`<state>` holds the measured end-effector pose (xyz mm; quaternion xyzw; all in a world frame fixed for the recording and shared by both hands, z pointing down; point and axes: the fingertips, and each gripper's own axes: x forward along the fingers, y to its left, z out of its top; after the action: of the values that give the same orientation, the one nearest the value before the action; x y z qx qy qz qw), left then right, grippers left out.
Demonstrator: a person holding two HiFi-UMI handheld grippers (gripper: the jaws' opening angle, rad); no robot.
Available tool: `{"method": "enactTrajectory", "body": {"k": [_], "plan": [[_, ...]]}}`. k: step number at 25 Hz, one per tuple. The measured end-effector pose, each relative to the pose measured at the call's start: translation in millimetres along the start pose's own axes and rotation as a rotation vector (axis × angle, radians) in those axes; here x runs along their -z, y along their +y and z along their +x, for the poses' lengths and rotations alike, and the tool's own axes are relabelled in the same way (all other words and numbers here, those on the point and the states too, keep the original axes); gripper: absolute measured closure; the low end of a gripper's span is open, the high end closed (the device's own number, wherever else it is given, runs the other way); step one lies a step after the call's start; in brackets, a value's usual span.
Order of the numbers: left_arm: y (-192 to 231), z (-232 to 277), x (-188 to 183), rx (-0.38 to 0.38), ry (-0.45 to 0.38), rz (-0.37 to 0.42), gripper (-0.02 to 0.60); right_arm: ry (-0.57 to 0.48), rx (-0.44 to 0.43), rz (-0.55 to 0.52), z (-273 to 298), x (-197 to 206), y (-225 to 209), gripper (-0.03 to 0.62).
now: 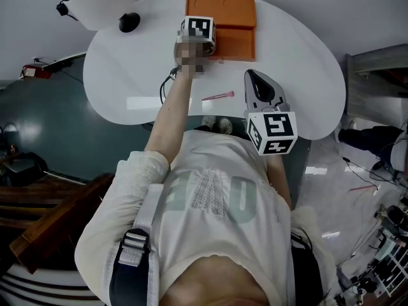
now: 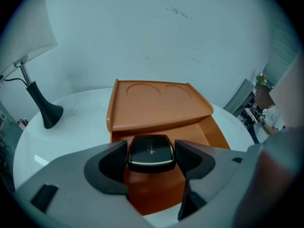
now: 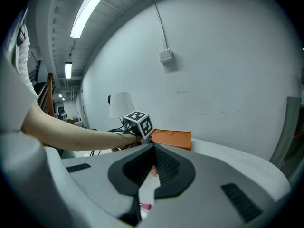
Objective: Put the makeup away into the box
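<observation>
Now: black compact gripped above the open box

The left tool [image 2: 152, 156] clamps a black compact [image 2: 151, 151] by its sides, over the lower tray of the orange box [image 2: 159, 106], whose lid stands raised behind. Whether the compact touches the tray cannot be told. In the head view a marker cube [image 1: 197, 29] hides those jaws. The right tool [image 3: 151, 165] hangs over the white tabletop [image 1: 287, 50], jaws narrowed to a slit, empty. Near it lies a thin pink stick [image 1: 218, 96], too small to identify. A lamp [image 2: 42, 110] is cut off at the frame edge.
</observation>
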<state>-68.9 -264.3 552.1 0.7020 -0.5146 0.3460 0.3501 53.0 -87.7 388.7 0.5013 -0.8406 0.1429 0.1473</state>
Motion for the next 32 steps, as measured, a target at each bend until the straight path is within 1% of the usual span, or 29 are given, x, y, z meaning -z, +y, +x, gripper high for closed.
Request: {"method": "enactTrajectory", "body": {"k": [5,10,13,16,22,25,27,29,30,32], "plan": [[-2.5,2.8,-1.5,0.007,0.010,0.013,0.259,0.006,0.012,0.016,-0.3,4.0,-5.8,0.597],[2.9,3.1,-9.7,-0.067,-0.038,-0.004,0.259,0.003,0.008,0.018,0.4,2.7,-5.8,0.597],[-0.4,-0.5,-12.5,-0.058,-0.052,0.008,0.259,0.001,0.005,0.019,0.9,1.7,-6.0,0.597],[-1.5,-6.5,-17.0,-0.045,-0.074,0.002,0.259,0.001,0.001,0.018,2.2,1.6,-5.6,0.597],[0.1,-24.4,-25.8,-0.069,-0.126,0.012,0.259,-0.002,-0.013,0.007,5.8,0.5,-2.0,0.597],[-2.1,-40.9,-35.9,-0.056,-0.189,0.007,0.259,-0.012,-0.022,-0.009,8.2,-5.4,0.3,0.597],[-8.0,-56.8,-42.9,-0.015,-0.239,0.012,0.261,-0.024,-0.025,-0.018,9.6,-11.1,1.1,0.597],[-14.1,-75.8,-48.6,0.039,-0.300,-0.003,0.272,-0.038,-0.028,-0.026,11.0,-17.1,1.9,0.597],[-15.8,-86.5,-51.4,0.060,-0.338,-0.016,0.296,-0.045,-0.029,-0.029,11.6,-20.0,2.3,0.597],[-18.7,-108.7,-55.1,0.074,-0.419,-0.012,0.377,-0.056,-0.034,-0.035,11.6,-24.7,2.5,0.597]]}}
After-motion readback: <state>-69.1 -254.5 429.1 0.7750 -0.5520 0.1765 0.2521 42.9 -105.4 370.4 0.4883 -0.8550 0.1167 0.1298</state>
